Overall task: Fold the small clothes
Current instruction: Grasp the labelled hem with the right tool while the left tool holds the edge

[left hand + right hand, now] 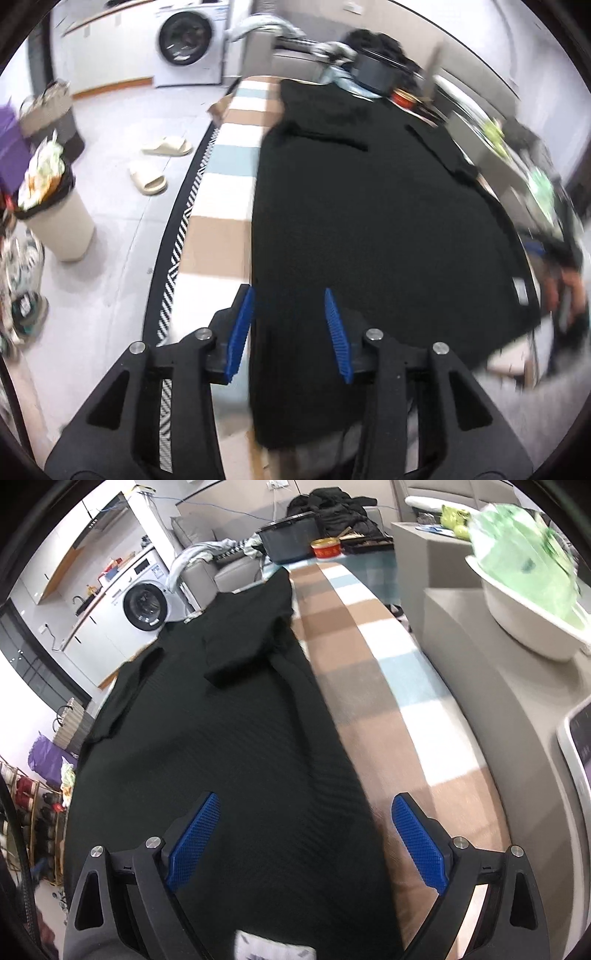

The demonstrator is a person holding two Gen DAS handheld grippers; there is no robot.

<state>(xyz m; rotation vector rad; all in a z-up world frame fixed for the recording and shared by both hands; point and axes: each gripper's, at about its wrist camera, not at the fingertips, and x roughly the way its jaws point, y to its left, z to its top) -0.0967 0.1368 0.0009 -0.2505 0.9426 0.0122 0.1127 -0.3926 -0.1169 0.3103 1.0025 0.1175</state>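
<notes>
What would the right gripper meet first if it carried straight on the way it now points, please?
Most likely the black garment lying on the checked cloth: the right gripper is open and angled down over the garment's right edge, with nothing in between. Depth is hard to judge.

Washing machine, slippers, bin.

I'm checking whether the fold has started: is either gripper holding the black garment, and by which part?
Nothing is held. The left gripper and right gripper both stand open above the black garment, pads not pressing it.
</notes>
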